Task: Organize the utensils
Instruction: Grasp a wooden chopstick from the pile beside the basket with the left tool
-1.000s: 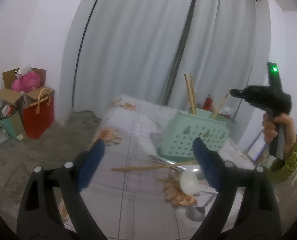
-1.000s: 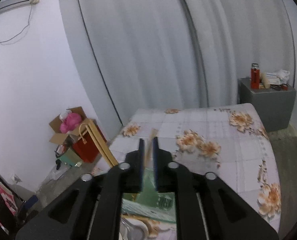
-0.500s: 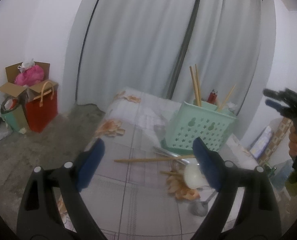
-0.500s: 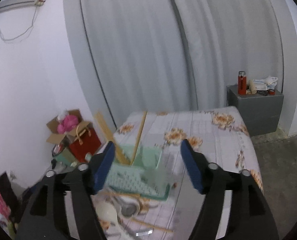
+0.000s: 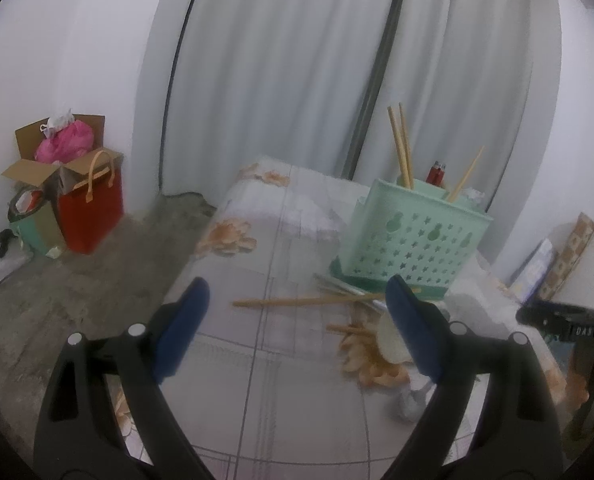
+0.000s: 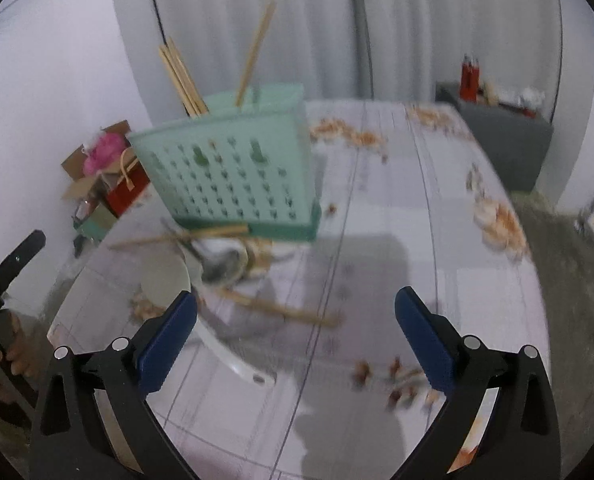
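Right gripper jaws just opened to full width, nothing between them, aimed down at a loose chopstick on the table, probably next; left gripper also wide open and empty. Mint caddy stands upright with chopsticks inside, spoons and sticks lying at its base. Floral tablecloth, grey curtains behind

Both the left gripper and right gripper gape empty, the right's fingers seemingly just spread.
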`<control>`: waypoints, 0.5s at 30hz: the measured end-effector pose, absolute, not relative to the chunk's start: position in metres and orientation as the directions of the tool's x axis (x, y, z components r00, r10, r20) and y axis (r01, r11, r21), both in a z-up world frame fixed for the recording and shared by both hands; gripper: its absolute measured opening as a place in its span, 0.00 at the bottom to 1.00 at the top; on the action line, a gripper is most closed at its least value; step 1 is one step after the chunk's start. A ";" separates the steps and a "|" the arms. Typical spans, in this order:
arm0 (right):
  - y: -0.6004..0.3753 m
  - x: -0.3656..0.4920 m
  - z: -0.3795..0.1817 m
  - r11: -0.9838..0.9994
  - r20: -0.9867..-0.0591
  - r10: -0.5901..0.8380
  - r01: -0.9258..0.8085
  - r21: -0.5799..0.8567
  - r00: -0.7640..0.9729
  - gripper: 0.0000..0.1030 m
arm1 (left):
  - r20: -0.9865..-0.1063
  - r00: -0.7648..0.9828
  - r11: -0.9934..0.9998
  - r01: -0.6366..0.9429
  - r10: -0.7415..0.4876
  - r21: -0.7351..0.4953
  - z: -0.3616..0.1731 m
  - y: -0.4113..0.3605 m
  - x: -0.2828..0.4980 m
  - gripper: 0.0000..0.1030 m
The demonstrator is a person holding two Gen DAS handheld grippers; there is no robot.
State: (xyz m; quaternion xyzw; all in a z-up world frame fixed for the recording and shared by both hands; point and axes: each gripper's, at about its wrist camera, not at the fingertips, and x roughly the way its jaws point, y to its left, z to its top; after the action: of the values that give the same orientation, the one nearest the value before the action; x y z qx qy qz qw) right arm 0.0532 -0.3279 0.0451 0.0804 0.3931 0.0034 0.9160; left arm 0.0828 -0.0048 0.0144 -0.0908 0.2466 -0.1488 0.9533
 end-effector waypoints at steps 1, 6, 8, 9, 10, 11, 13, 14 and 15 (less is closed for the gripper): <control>-0.330 0.052 0.041 0.984 -0.724 0.077 0.064 0.166 0.686 0.94 | -0.447 0.833 0.941 0.237 -0.325 -0.242 0.013 -0.006 0.084 0.83; -0.335 0.049 0.030 0.970 -0.727 0.121 0.077 0.233 0.676 0.94 | -0.475 0.823 0.949 0.241 -0.311 -0.205 0.006 -0.014 0.090 0.83; -0.335 0.050 0.029 0.966 -0.725 0.135 0.073 0.248 0.675 0.94 | -0.483 0.819 0.949 0.242 -0.311 -0.201 0.004 -0.017 0.094 0.83; -0.335 0.050 0.028 0.966 -0.724 0.138 0.071 0.250 0.675 0.94 | -0.485 0.816 0.948 0.246 -0.316 -0.204 0.003 -0.019 0.095 0.83; -0.334 0.050 0.027 0.965 -0.723 0.144 0.066 0.253 0.675 0.94 | -0.488 0.811 0.945 0.251 -0.323 -0.209 0.002 -0.020 0.097 0.83; -0.333 0.050 0.027 0.965 -0.722 0.149 0.061 0.256 0.676 0.94 | -0.493 0.805 0.943 0.255 -0.330 -0.214 0.001 -0.022 0.099 0.83; -0.332 0.051 0.026 0.964 -0.720 0.157 0.053 0.260 0.676 0.94 | -0.505 0.784 0.931 0.272 -0.361 -0.243 -0.001 -0.024 0.105 0.83; -0.332 0.051 0.026 0.964 -0.718 0.160 0.049 0.261 0.677 0.94 | -0.505 0.776 0.924 0.283 -0.379 -0.257 -0.001 -0.026 0.108 0.83; -0.332 0.051 0.026 0.964 -0.718 0.161 0.048 0.261 0.677 0.94 | -0.505 0.768 0.918 0.299 -0.394 -0.261 -0.001 -0.028 0.112 0.82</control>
State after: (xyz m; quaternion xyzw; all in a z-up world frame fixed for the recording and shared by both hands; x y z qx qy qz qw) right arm 0.0508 -0.3323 0.0259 0.1304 0.4006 0.0311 0.9064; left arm 0.1116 -0.0276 -0.0012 -0.0828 0.2862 -0.1850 0.9365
